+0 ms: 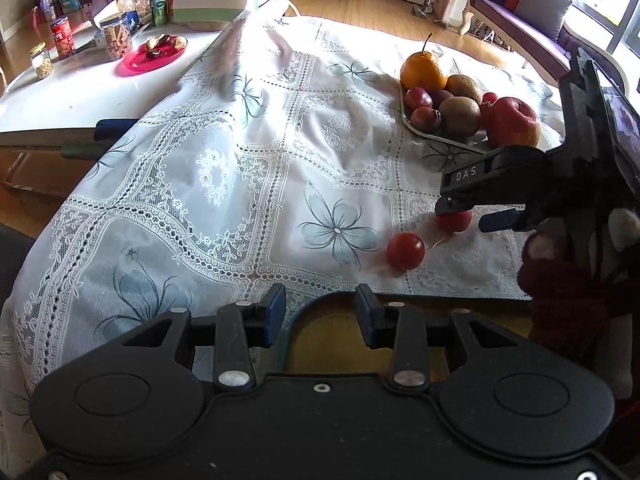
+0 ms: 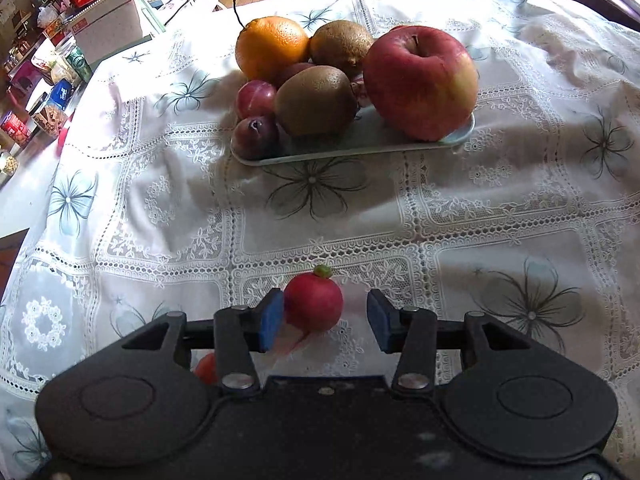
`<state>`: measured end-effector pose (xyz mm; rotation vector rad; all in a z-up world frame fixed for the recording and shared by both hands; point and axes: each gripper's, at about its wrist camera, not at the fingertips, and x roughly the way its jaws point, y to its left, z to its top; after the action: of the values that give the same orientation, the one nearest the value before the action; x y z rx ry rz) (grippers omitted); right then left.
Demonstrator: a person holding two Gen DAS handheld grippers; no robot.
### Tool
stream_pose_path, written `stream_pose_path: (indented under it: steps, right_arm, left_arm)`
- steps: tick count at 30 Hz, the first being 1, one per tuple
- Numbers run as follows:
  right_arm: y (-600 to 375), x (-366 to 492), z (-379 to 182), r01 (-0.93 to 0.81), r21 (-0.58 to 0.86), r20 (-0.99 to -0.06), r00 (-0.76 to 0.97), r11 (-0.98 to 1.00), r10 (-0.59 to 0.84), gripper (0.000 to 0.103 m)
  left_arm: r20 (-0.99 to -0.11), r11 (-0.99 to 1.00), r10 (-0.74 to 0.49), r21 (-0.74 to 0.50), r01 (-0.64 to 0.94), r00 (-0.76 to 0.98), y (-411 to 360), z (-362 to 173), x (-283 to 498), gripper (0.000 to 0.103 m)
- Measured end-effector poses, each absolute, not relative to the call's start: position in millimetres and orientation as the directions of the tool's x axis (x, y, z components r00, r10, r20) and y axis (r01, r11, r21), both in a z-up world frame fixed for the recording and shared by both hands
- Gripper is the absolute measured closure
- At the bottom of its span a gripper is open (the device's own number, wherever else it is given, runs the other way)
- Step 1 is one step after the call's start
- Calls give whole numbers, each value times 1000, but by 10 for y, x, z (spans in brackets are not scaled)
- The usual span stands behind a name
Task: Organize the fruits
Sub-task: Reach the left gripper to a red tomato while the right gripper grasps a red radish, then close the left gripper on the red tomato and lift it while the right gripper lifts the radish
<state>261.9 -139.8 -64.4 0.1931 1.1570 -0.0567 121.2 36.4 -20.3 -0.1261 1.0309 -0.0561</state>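
Note:
A pale tray (image 2: 360,151) on the lace tablecloth holds a red apple (image 2: 420,80), an orange (image 2: 272,46), two kiwis (image 2: 316,100) and some plums (image 2: 256,98). A small red fruit (image 2: 314,306) with a green stem end lies on the cloth between my right gripper's (image 2: 326,316) fingers. It sits close against the left pad (image 2: 272,320), while the right pad stands apart; the gripper is open. A second small red fruit (image 1: 405,251) lies loose to its left. My left gripper (image 1: 320,312) is open and empty over the table's near edge. In the left wrist view the right gripper (image 1: 468,214) reaches in from the right.
A white side table (image 1: 80,92) at the back left carries a red plate (image 1: 154,58), jars, cans and a calendar. A hand in a dark red glove (image 1: 560,280) holds the right gripper. A purple sofa (image 1: 520,12) stands beyond the table. The cloth ends at the near edge (image 1: 440,294).

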Motion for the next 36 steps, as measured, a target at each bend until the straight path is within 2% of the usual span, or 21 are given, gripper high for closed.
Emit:
stream_pose_path:
  steps: [7, 8, 9, 24, 31, 36]
  right_arm:
    - [-1324, 2685, -802, 126, 130, -922, 380, 983, 73, 51]
    - [-1332, 2675, -804, 127, 132, -917, 393, 983, 72, 55]
    - [-1341, 2652, -792, 112, 143, -907, 412, 983, 85, 68]
    - [-1872, 2245, -775, 150, 119, -815, 579, 982, 10, 67]
    - [-1916, 2274, -825, 155, 151, -807, 589, 976, 31, 67]
    - [-1764, 2290, -858, 136, 62, -810, 586, 989, -30, 68]
  left_arm:
    - [-859, 989, -132, -151, 1, 495, 280, -252, 1451, 57]
    - [-861, 989, -134, -150, 6, 490, 251, -271, 1485, 57]
    - [-863, 988, -137, -152, 10, 486, 216, -294, 1519, 57]
    - [-848, 968, -251, -224, 114, 466, -159, -673, 1920, 57]
    - [-854, 972, -234, -192, 137, 465, -205, -804, 1960, 50]
    - [-854, 977, -209, -158, 146, 477, -267, -841, 1954, 49]
